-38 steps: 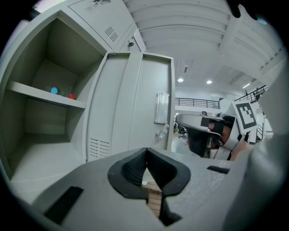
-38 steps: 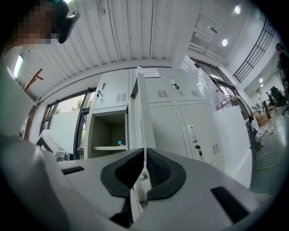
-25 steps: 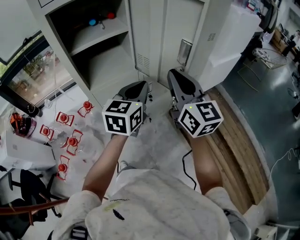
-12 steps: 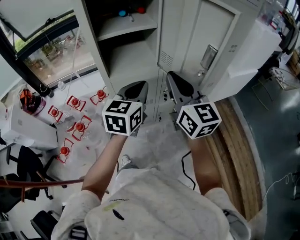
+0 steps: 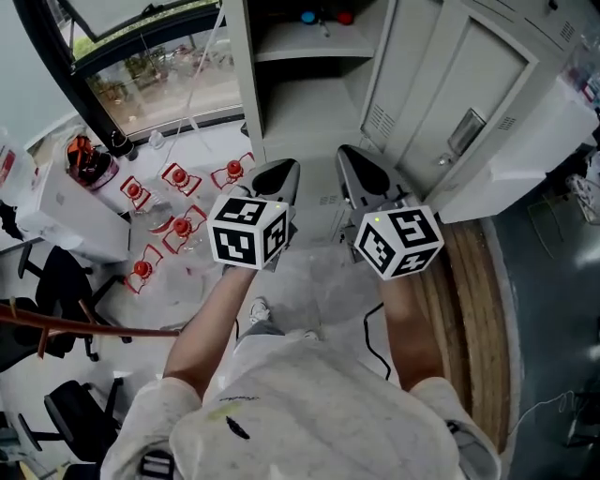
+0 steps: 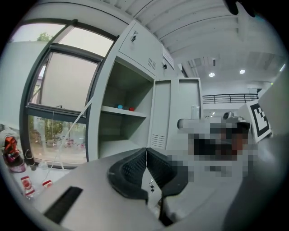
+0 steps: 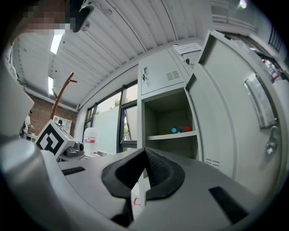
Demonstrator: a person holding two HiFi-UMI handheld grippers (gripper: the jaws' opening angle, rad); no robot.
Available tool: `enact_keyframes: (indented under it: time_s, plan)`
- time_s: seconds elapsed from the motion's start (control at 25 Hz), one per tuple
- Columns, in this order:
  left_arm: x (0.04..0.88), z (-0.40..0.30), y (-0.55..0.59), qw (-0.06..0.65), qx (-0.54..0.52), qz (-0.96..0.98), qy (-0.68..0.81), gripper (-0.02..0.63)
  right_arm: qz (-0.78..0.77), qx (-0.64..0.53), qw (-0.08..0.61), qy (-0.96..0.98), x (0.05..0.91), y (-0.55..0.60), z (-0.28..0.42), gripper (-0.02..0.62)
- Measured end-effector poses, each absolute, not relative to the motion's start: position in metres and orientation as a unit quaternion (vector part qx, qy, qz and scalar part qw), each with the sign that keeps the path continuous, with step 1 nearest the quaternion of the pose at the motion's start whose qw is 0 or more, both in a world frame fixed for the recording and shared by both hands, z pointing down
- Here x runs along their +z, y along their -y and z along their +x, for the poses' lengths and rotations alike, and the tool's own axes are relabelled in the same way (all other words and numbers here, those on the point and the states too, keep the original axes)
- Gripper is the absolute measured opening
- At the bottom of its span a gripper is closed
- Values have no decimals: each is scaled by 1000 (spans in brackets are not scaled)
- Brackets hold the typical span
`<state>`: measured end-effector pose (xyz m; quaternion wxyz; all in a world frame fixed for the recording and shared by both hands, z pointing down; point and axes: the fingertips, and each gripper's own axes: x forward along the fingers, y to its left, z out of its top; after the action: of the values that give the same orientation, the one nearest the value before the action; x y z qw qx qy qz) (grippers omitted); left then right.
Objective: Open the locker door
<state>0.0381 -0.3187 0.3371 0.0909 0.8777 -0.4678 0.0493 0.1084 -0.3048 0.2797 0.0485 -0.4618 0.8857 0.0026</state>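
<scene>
In front of the grey locker (image 5: 246,84), I hold both tongs low and side by side, short of the cabinet; the left gripper (image 5: 279,178) is clenched on nothing, its pads meeting tip to tip; the right gripper (image 5: 361,173) is likewise clamped together and empty. The locker door (image 5: 483,89) stands swung out to the right of the open compartment; neither tong touches its latch handle (image 5: 466,131); a blue object (image 5: 308,17) and a red object (image 5: 345,17) sit on the shelf (image 5: 314,45) inside.
</scene>
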Motion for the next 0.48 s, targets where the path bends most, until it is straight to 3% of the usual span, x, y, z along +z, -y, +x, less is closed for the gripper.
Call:
enact_keyframes:
  time_s: [0.48]
  plan:
    - [335,10,309,89,48,862,497,6,-444,6,34,-895,283,298,85,3]
